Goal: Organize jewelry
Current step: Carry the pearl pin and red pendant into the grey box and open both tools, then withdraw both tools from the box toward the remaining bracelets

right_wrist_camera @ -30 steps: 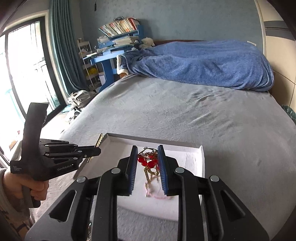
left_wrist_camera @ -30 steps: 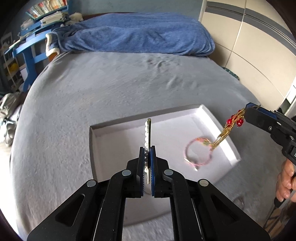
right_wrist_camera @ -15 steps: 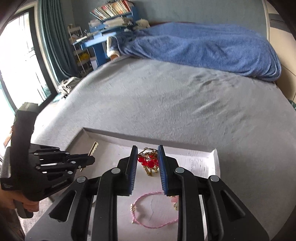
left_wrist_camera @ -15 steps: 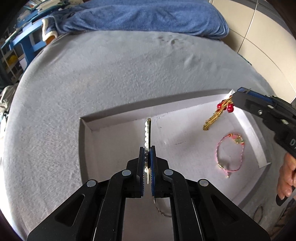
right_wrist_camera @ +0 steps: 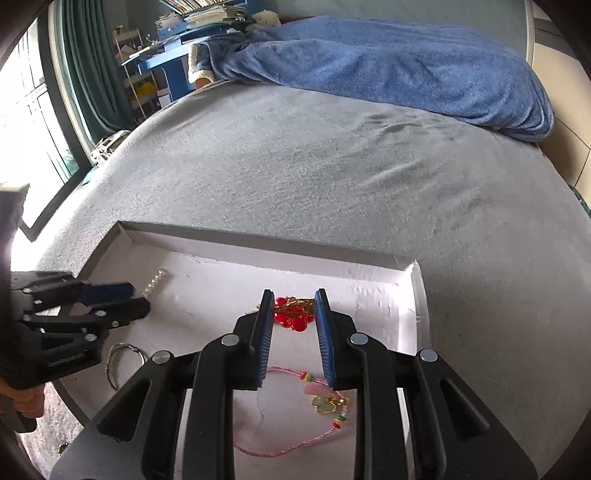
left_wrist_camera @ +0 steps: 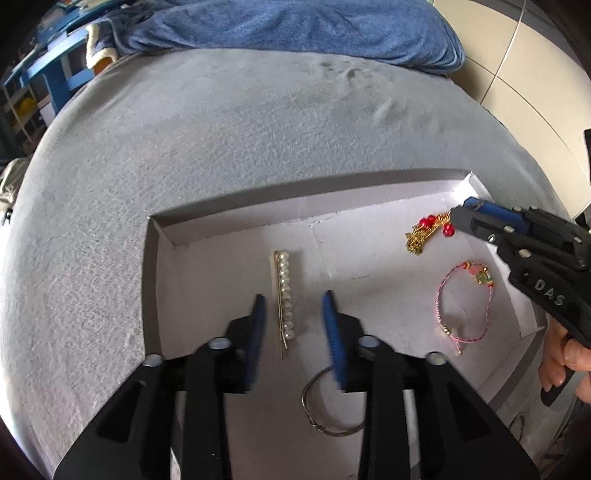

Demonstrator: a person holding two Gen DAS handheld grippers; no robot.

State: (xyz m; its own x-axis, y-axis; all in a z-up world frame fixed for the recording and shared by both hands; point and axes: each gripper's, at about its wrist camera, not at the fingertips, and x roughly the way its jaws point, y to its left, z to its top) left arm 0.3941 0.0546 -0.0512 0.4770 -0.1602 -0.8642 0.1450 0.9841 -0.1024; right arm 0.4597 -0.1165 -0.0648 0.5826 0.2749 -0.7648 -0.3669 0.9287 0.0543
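Note:
A white shallow tray (left_wrist_camera: 295, 192) lies on the grey bed. My left gripper (left_wrist_camera: 293, 295) hangs low over its left part, jaws opening. The pearl hair clip (left_wrist_camera: 284, 291) lies flat on the tray floor between the fingers, and neither pad touches it. My right gripper (right_wrist_camera: 294, 293) is shut on a gold chain piece with red beads (right_wrist_camera: 291, 319), low in the tray's far right corner. In the left wrist view the gold chain piece (left_wrist_camera: 424, 236) trails from the right gripper (left_wrist_camera: 460, 218) onto the floor. From the right wrist view, the left gripper (right_wrist_camera: 138, 298) is beside the pearl clip (right_wrist_camera: 155, 282).
A pink cord bracelet (left_wrist_camera: 480, 277) with a green charm lies at the tray's right side. A metal ring bangle (left_wrist_camera: 303, 391) lies near its front edge. A blue blanket (left_wrist_camera: 295, 29) is heaped at the far end of the bed. Blue shelves (right_wrist_camera: 173, 48) and a window stand left.
The left jaws have parted and the pearl clip, held upright before, now lies flat on the tray floor. The right gripper has sunk into the tray with the red-bead piece.

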